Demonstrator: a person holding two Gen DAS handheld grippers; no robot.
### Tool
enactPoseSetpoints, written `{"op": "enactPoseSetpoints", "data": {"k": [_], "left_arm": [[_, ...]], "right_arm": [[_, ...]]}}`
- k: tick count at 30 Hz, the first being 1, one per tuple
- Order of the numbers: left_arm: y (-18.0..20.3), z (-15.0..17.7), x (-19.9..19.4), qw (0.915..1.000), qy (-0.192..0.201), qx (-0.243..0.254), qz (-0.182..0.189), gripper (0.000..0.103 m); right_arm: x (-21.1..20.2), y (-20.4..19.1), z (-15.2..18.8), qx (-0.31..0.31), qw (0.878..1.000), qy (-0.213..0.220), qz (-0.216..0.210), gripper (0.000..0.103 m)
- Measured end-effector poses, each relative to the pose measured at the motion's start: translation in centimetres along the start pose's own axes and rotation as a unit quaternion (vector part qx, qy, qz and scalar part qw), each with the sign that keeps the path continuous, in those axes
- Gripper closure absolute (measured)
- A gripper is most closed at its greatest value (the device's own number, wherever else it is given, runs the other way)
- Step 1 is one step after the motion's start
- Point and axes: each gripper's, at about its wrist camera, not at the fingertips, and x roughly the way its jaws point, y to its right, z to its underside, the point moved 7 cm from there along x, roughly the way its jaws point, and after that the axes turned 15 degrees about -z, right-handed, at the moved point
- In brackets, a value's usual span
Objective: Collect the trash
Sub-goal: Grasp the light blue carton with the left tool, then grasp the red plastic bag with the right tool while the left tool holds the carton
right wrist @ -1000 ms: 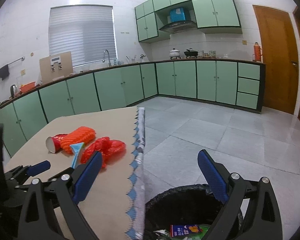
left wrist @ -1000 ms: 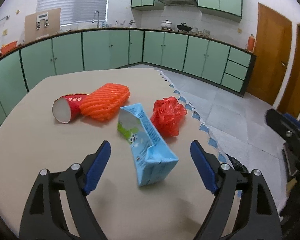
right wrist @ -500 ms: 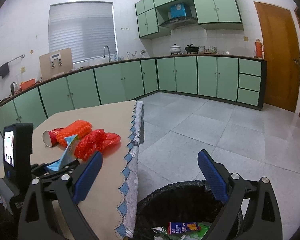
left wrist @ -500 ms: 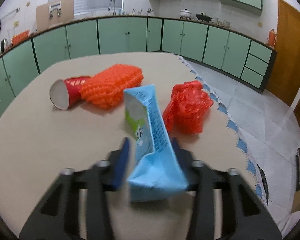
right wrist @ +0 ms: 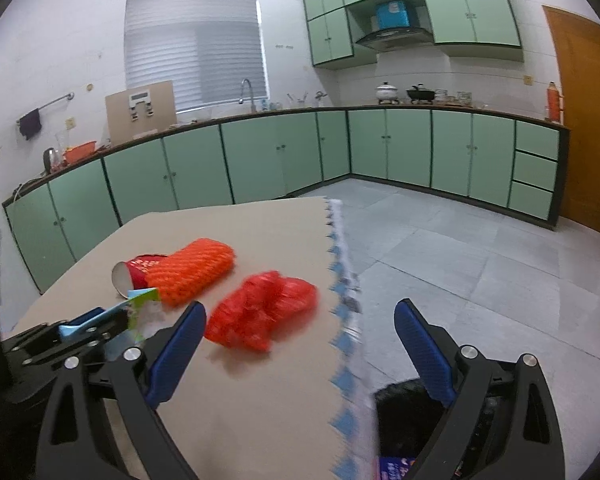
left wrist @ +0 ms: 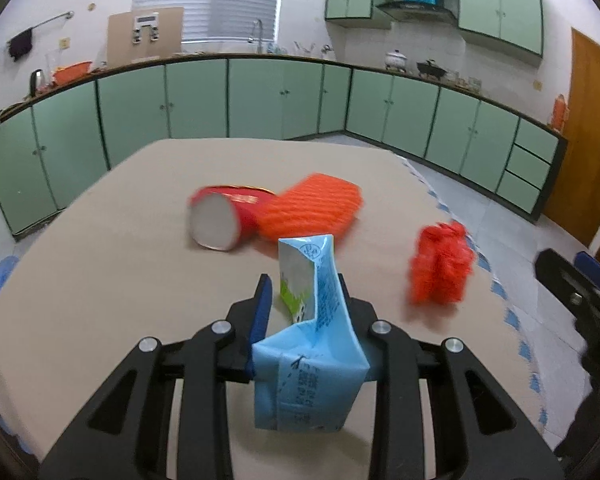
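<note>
- The left gripper [left wrist: 306,300] pinches a crumpled light-blue drink carton [left wrist: 312,344] between its blue pads, jaws closing in on it, above the beige tabletop [left wrist: 100,280].
- Beyond the carton a red paper cup [left wrist: 224,220] lies on its side, touching an orange ribbed foam net sleeve [left wrist: 312,208].
- A crumpled red plastic bag [left wrist: 440,268] sits apart, near the tabletop's blue-and-white scalloped edge.
- The right gripper [right wrist: 296,344] is spread wide with nothing between its pads, hovering over that edge just beside the red bag.
- A black-lined trash bin [right wrist: 400,404] stands on the grey tile floor below it.
</note>
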Motion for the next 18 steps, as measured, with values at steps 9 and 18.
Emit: {"op": "enactPoseSetpoints", "data": {"k": [9, 18], "left_arm": [[-3.6, 1.0, 2.8, 0.9987, -0.049, -0.006, -0.011, 0.074], [-3.3, 1.2, 5.3, 0.9960, -0.089, -0.001, -0.008, 0.072]], "right_arm": [[6.7, -1.9, 0.3, -0.005, 0.998, -0.054, 0.009, 0.012], [9.7, -0.8, 1.2, 0.014, 0.993, -0.116, 0.025, 0.037]]}}
